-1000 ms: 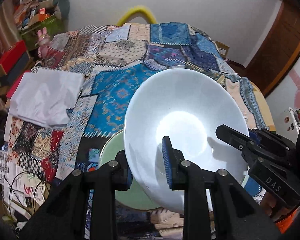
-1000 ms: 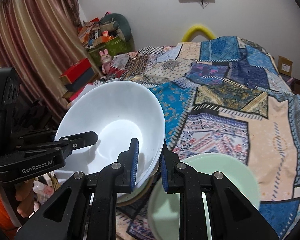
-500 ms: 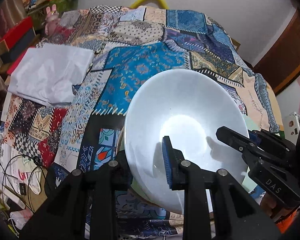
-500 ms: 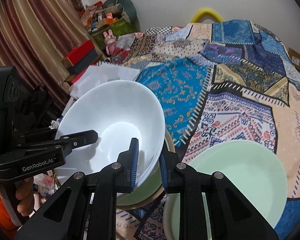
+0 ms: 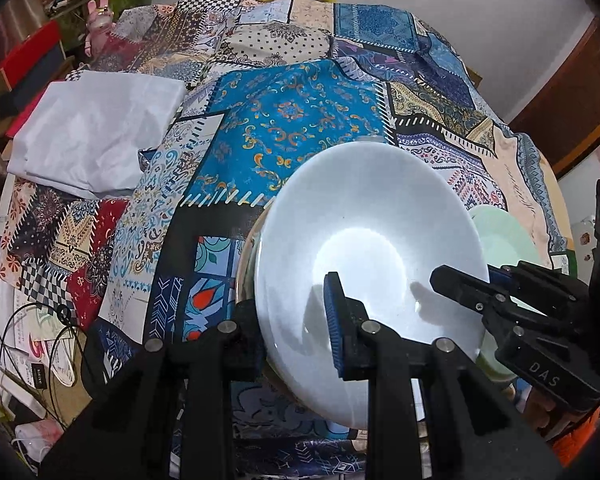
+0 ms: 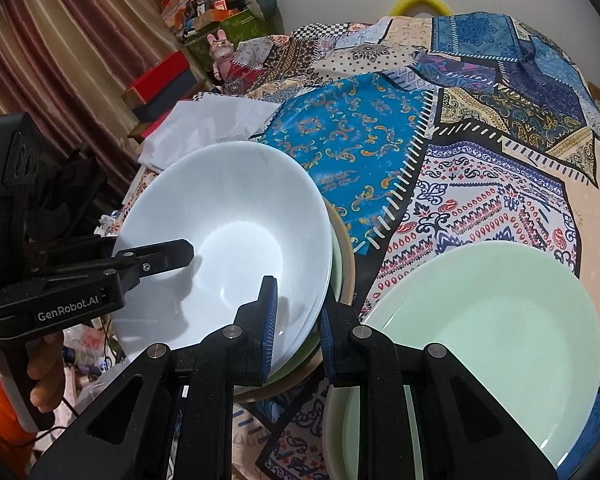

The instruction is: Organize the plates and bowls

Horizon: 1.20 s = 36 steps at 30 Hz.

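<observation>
Two hand-held grippers carry one white bowl [image 6: 224,240] above a bed covered with a patchwork quilt [image 5: 292,128]. The left gripper [image 5: 296,320] is clamped on the bowl's near-left rim, one blue pad inside the bowl and the other outside. The right gripper [image 6: 296,324] is closed on the opposite rim in the same way, the wall of the bowl pinched between its pads. The bowl is tilted, with its opening turned toward both cameras.

Directly beneath it sits a stack [image 6: 342,264] of at least a pale green dish and a tan-rimmed one; whether the white bowl already touches the stack cannot be told from either view. Just beside the stack, to the right, rests a large green plate [image 6: 500,320], apparently on top of another dish whose rim shows at its near edge. A folded white cloth [image 5: 96,128] lies well apart on the quilt.

Judged from this arrangement, the sorting is well advanced: two piles exist. The white bowl still has to be seated on the stack and released. No other loose dishes are visible on the quilt.
</observation>
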Available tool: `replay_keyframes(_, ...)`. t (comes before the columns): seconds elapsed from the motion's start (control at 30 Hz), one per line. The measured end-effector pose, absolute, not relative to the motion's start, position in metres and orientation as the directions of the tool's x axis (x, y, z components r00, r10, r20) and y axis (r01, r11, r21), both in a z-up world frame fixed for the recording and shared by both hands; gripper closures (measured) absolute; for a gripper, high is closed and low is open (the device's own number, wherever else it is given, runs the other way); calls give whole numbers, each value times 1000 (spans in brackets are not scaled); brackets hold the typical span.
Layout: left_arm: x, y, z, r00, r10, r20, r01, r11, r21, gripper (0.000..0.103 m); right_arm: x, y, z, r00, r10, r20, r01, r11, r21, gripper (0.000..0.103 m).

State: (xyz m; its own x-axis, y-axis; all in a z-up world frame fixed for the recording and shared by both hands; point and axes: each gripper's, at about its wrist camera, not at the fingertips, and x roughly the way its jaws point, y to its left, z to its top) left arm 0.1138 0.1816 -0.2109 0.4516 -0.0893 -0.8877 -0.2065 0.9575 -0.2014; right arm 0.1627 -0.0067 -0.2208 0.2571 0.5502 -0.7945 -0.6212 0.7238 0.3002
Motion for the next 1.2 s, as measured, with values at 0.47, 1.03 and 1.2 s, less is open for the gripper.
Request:
replay_keyframes(0.47,109,180,-211,449,-89,-889,-199,960,-197,78,158,-11,-216,277,540,-795,-624,730,279,85)
replay_keyframes(1.03,110,185,-204,436,-103,-894,-233,947,-223,78,161,-25,-220,296,523,-799,-605,750,267,84)
replay_keyframes(1.2,109,185,-200,440,-95,-893,-226,951,-212,78,161,-29,-219,293,527,-798,-601,750,275,84)
